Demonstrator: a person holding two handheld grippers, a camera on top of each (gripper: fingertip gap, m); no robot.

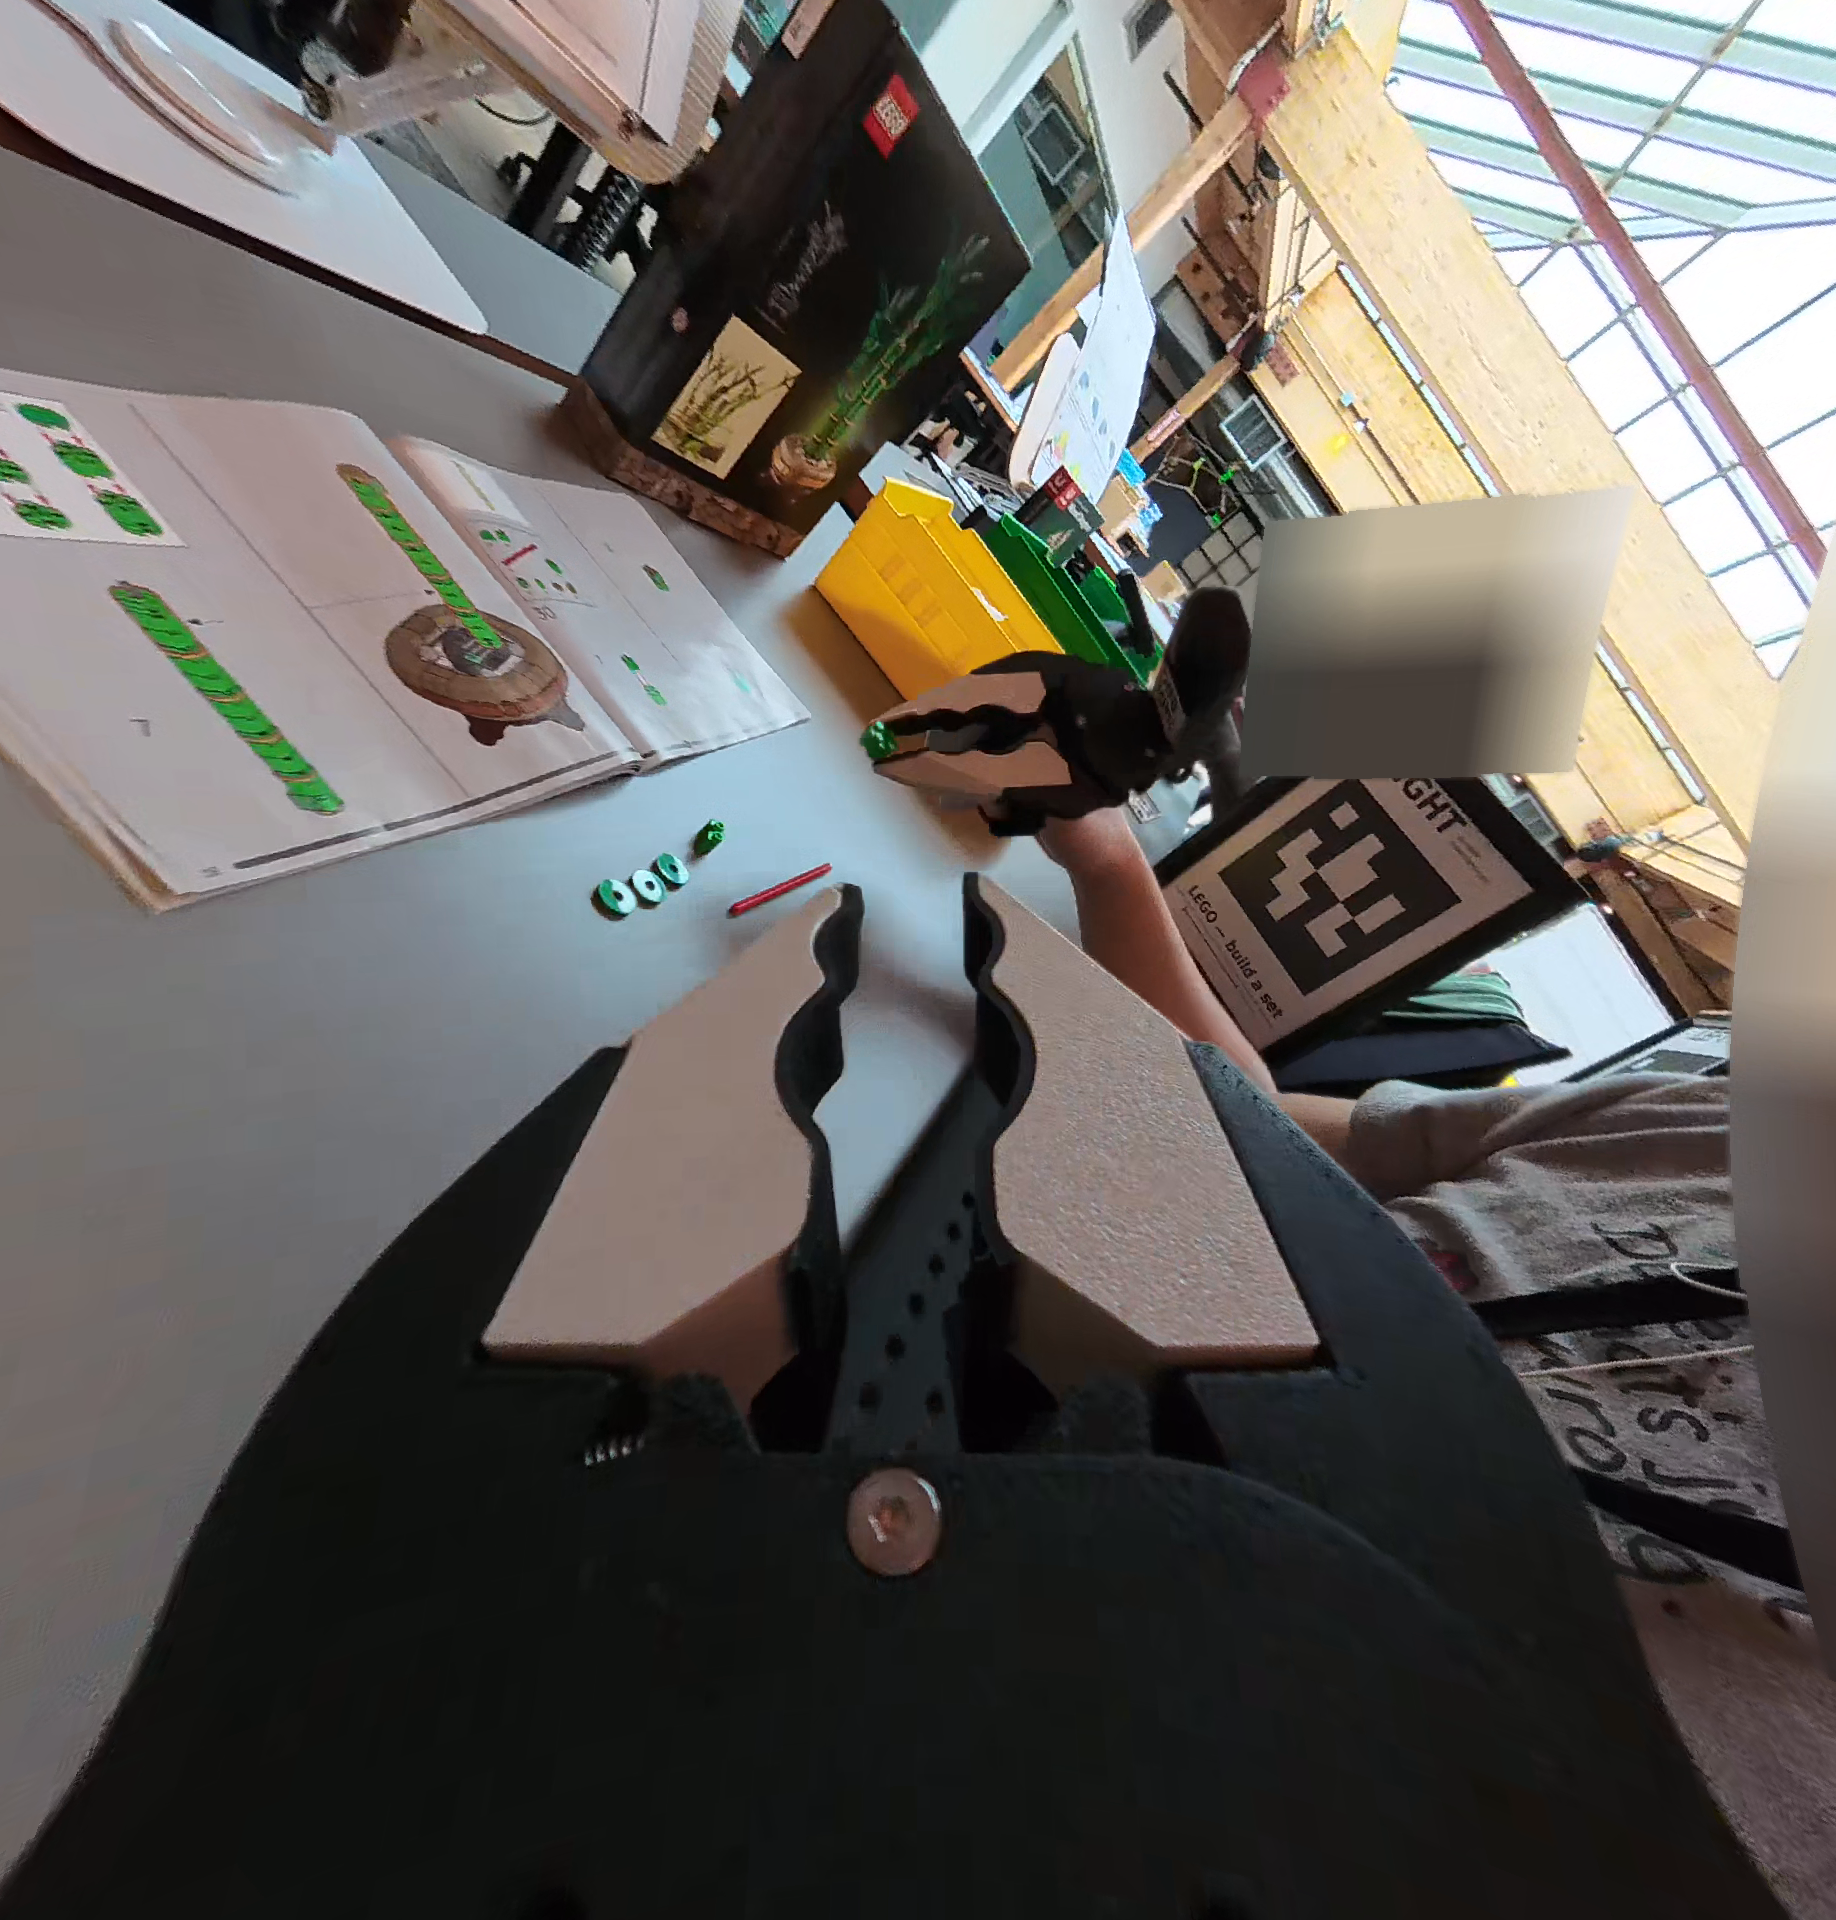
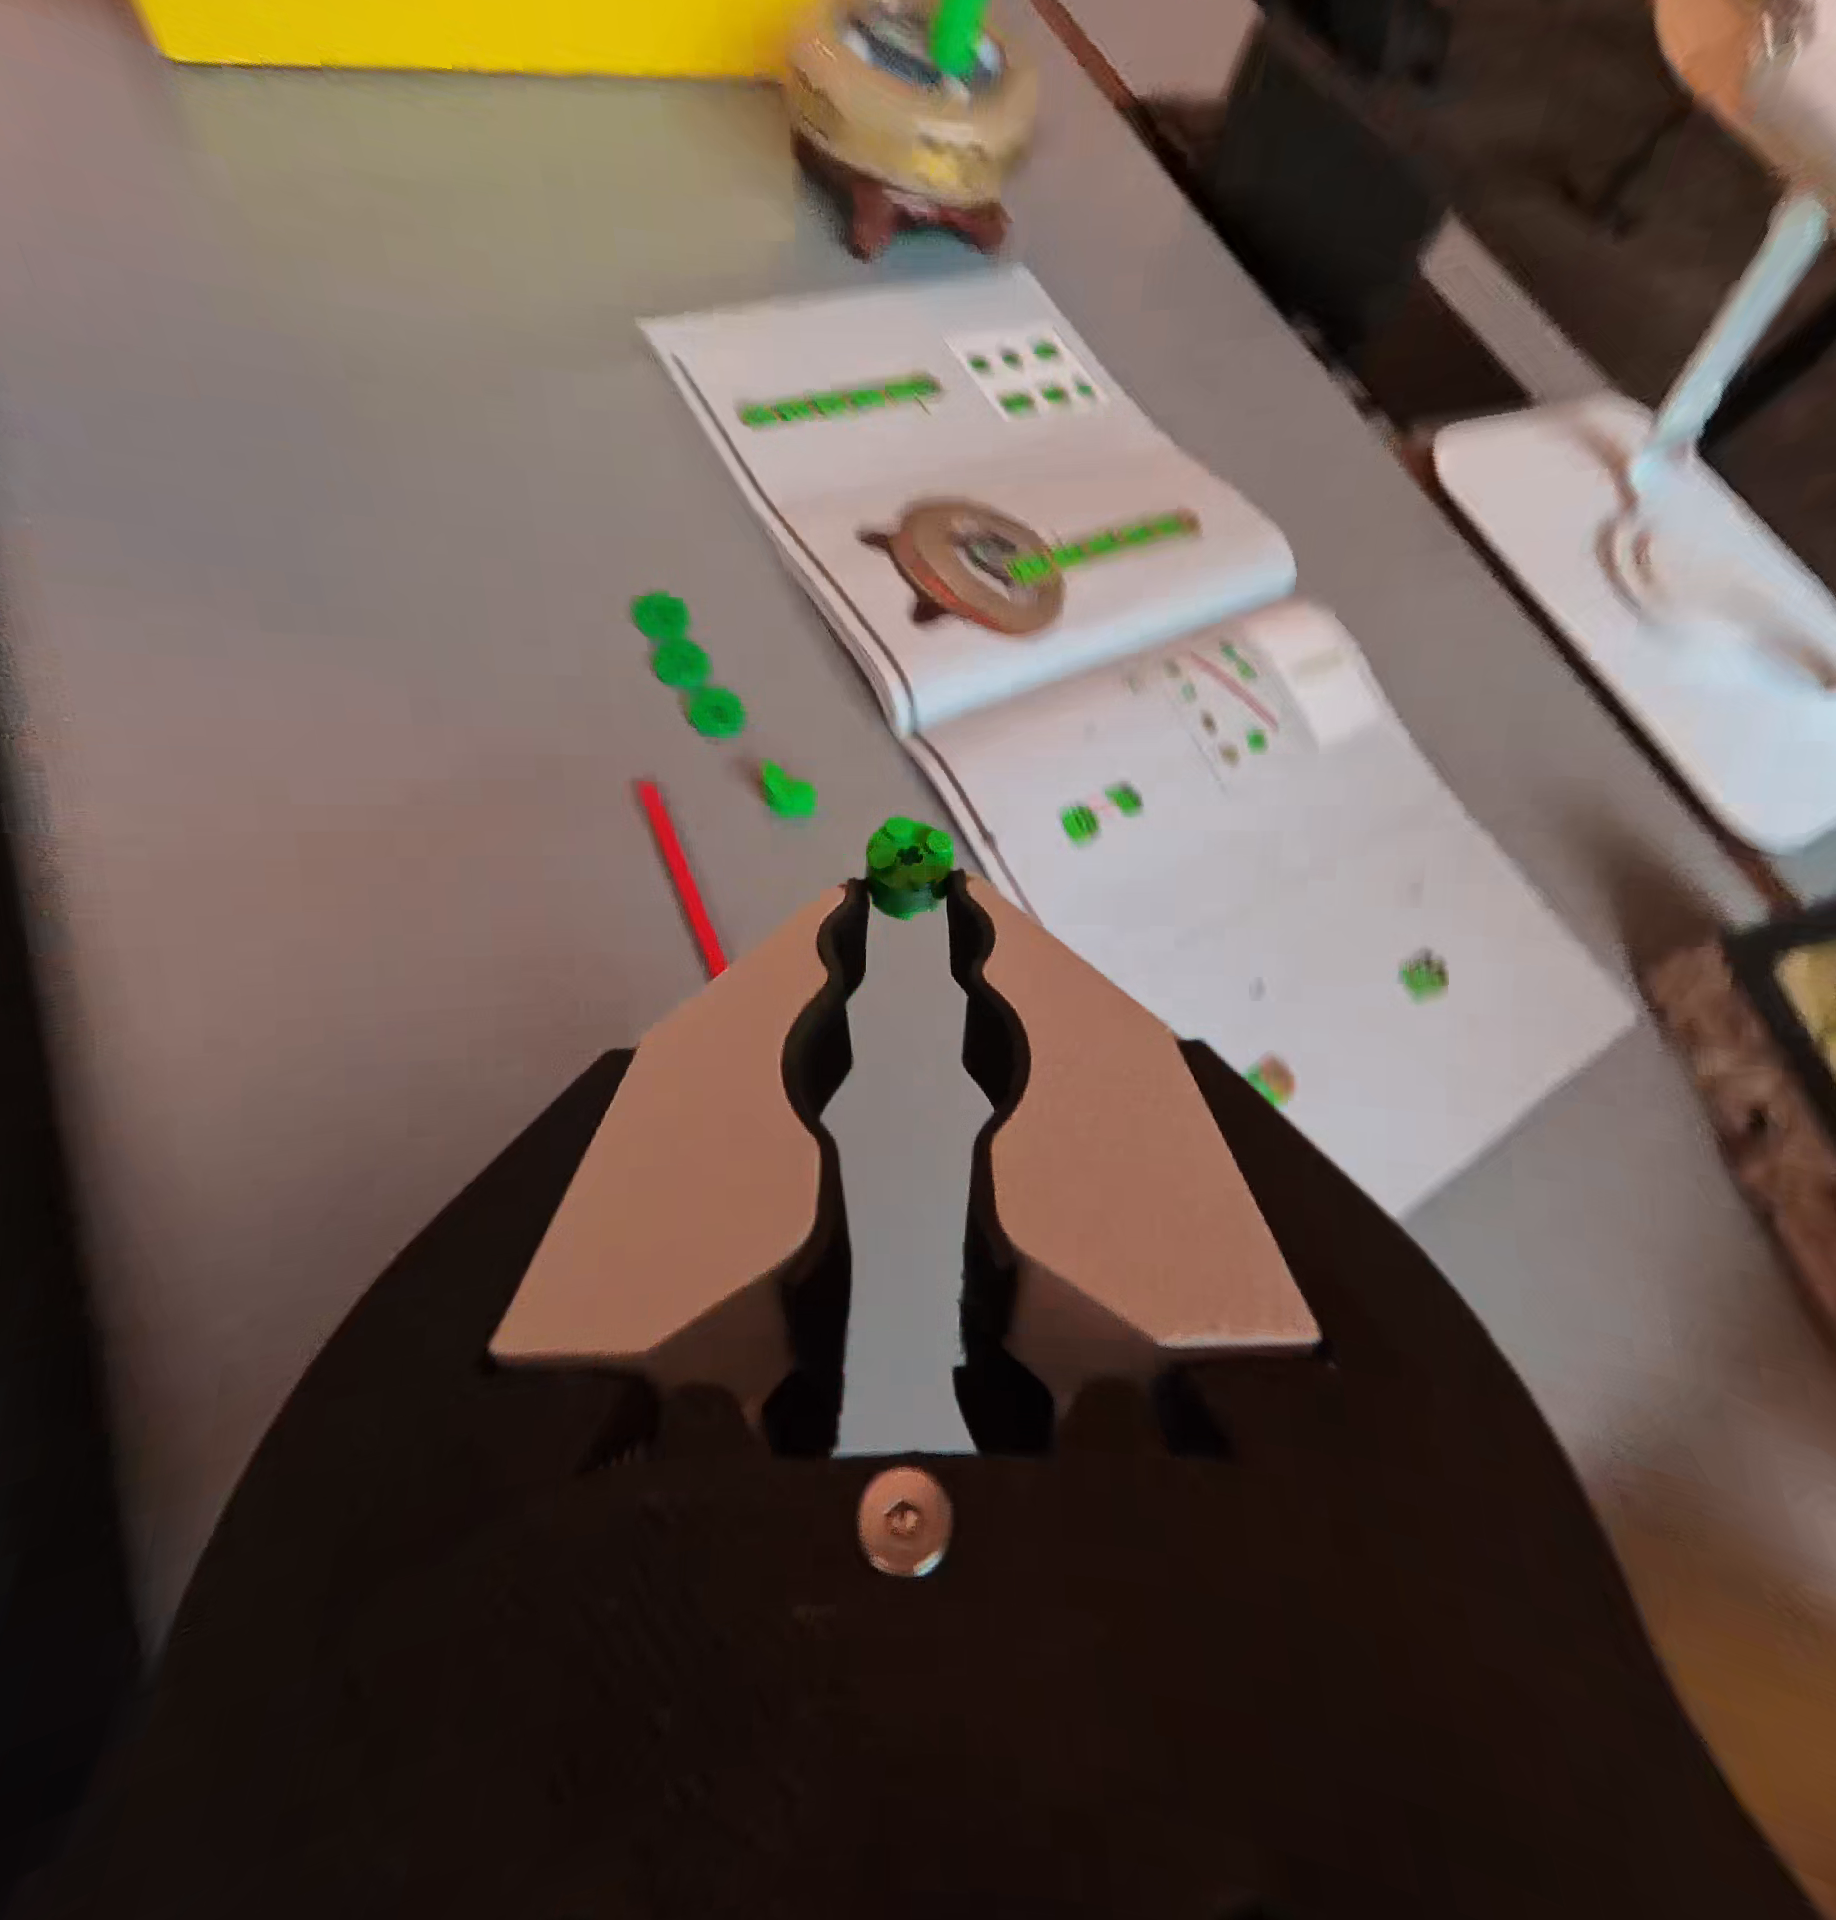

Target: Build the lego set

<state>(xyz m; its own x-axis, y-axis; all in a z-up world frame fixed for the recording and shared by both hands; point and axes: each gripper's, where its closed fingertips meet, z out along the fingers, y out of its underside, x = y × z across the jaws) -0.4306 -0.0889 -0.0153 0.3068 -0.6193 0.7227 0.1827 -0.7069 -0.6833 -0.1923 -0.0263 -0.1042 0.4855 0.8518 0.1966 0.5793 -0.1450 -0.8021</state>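
My right gripper (image 2: 906, 885) is shut on a small green round brick (image 2: 908, 864) at its tips, held above the grey table; it also shows in the left wrist view (image 1: 888, 743) with the brick (image 1: 876, 740). My left gripper (image 1: 909, 894) is open and empty, low over the table. On the table lie three green round plates (image 1: 642, 885) (image 2: 682, 665), a small green piece (image 1: 709, 837) (image 2: 786, 792) and a red axle (image 1: 779, 889) (image 2: 680, 878). The brown pot base with a green stalk (image 2: 909, 125) stands at the far end in the right wrist view.
An open instruction booklet (image 1: 301, 623) (image 2: 1080, 665) lies beside the parts. A dark set box (image 1: 810, 281), a yellow bin (image 1: 914, 592) (image 2: 457, 36) and a green bin (image 1: 1059, 582) stand behind. A white lamp base (image 2: 1662, 623) sits at the table edge. A person's arm (image 1: 1132, 914) holds the right gripper. About 25 cm separates my left fingertips from my right. To reach the red axle (image 2: 680, 878) in a straight line is about 8 cm for my right fingers, about 25 cm for my left. My left wrist view (image 1: 763, 897) looks at it from another angle. The small green piece (image 1: 709, 837) lies some 9 cm from my right tips, 25 cm from my left tips. Look for it in the right wrist view (image 2: 792, 808) too.
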